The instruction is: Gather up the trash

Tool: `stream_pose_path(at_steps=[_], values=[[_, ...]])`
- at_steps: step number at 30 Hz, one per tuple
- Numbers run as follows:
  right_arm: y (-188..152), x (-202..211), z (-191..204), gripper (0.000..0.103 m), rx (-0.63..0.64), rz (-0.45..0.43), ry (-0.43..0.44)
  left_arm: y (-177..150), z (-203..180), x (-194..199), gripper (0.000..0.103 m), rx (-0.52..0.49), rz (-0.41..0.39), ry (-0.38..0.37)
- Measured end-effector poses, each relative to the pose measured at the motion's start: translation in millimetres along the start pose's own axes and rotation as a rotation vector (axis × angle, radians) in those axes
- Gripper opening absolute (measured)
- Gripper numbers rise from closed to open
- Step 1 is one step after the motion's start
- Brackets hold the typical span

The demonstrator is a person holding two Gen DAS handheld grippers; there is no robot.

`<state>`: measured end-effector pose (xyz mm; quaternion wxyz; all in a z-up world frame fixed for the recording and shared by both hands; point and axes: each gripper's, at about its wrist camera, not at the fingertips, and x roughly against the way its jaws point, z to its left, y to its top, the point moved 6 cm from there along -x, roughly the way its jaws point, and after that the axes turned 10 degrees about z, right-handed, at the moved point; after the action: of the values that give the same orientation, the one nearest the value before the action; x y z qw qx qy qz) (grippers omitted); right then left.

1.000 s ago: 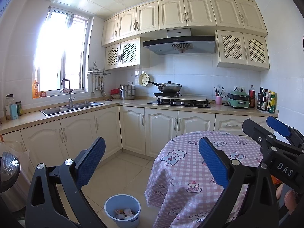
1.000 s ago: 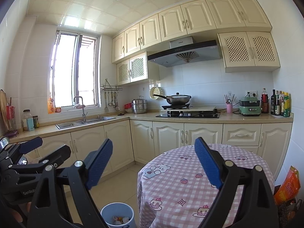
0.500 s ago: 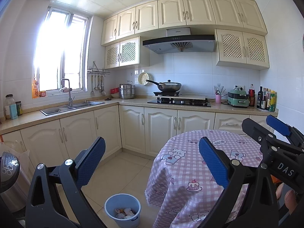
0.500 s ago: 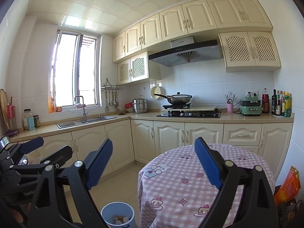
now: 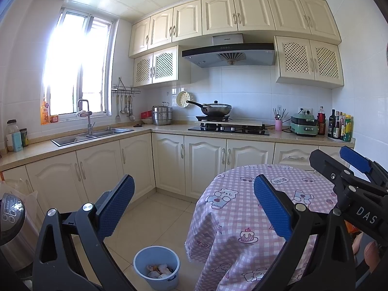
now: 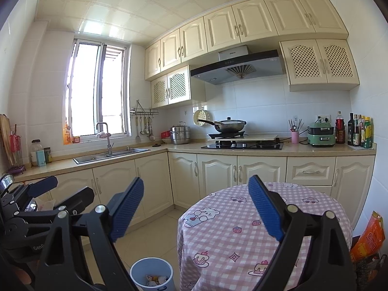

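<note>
The trash, a few crumpled scraps, lies at the bottom of the blue bin on the floor tiles, just beside the hanging edge of the checked tablecloth; the bin is mostly empty otherwise. The left gripper and right gripper both stand wide apart and hold nothing, raised well above the bin. A likely risk: reaching down, a finger could snag the cloth or knock the light bin over, spilling the scraps

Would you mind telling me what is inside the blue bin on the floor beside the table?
The blue bin holds a few crumpled scraps, pale with some orange, low at the bottom. Its wall hides the nearer part of the inside, so anything there cannot be seen.
</note>
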<state>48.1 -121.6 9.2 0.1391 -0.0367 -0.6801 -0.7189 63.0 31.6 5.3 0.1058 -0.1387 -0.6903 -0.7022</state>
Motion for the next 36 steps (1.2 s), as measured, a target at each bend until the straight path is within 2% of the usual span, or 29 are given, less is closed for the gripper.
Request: stream_pose_path(at_steps=[36], values=[[-2.2,-0.3,-0.8,0.088,-0.004,0.003,0.012,-4.0,4.6,-1.1,0.095,0.0,0.004,0.0]])
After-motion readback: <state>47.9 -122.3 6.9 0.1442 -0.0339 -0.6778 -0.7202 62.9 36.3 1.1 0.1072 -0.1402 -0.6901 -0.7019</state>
